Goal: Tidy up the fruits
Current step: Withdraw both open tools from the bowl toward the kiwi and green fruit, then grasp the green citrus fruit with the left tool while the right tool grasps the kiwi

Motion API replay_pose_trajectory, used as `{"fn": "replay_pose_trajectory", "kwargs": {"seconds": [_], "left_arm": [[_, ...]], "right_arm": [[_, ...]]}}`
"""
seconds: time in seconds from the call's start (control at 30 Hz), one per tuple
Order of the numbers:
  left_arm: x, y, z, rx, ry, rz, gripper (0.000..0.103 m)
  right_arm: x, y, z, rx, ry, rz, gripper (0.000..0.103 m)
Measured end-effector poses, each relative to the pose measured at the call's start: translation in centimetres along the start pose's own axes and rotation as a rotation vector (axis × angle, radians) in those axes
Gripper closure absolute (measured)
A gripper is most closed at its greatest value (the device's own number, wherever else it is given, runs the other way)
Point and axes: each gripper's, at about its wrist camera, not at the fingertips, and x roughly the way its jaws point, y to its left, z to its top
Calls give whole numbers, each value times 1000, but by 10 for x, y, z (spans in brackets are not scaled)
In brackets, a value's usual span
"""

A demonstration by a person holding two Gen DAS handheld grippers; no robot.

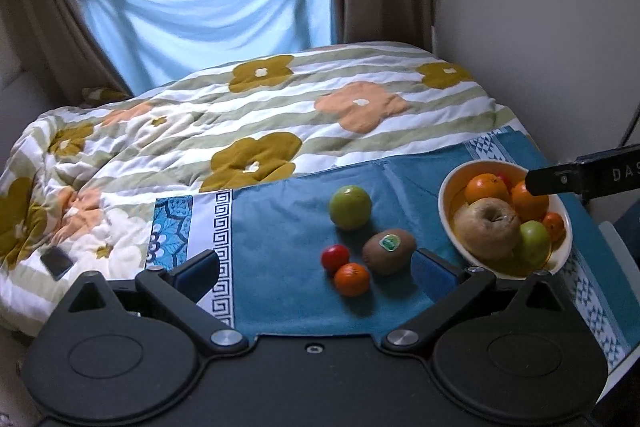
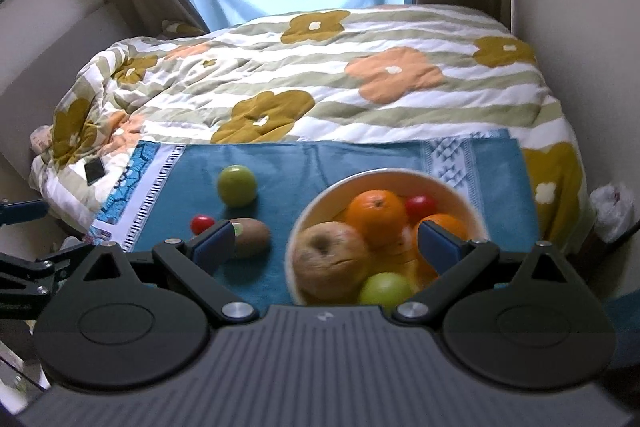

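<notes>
**Loose fruit on a soft bed could roll away**

Left wrist view: The left gripper [image 1: 316,275] is seen at the bottom of the frame with its jaws spread wide and nothing between them. Four fruits are left out on the blue cloth [image 1: 280,227] in the middle of the frame: a green apple [image 1: 350,207], a kiwi [image 1: 389,251], a small red fruit [image 1: 335,257] and a small orange [image 1: 352,279]. The last three lie close together, so if one is grabbed, the others could be bumped and sent rolling. The cloth is laid over a soft quilt [image 1: 240,115], so the ground is not flat and firm. The bowl [image 1: 448,223] is at the right of the frame and already looks quite full. A fruit dropped on top could slip off the pile. A dark bar, likely part of the other gripper, pokes in over the bowl at the right edge, so the two tools could be knocked together there.

Right wrist view: The right gripper [image 2: 326,247] is at the bottom of the frame, jaws released and empty. It hangs over the bowl [image 2: 384,175], which sits in the lower middle. The bowl could be tipped on the soft bed if its rim is pushed. The green apple [image 2: 237,185] and kiwi [image 2: 250,237] are seen to the left of the bowl.
</notes>
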Motion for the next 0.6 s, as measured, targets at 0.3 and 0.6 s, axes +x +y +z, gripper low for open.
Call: {"fn": "replay_pose_trajectory", "kwargs": {"seconds": [0.3, 0.6], "left_arm": [[41, 39, 2, 70, 59, -132, 0], [81, 63, 17, 112, 72, -215, 0]], "right_arm": [[27, 41, -3, 77, 32, -57, 0], [55, 64, -7, 139, 61, -109, 0]]}}
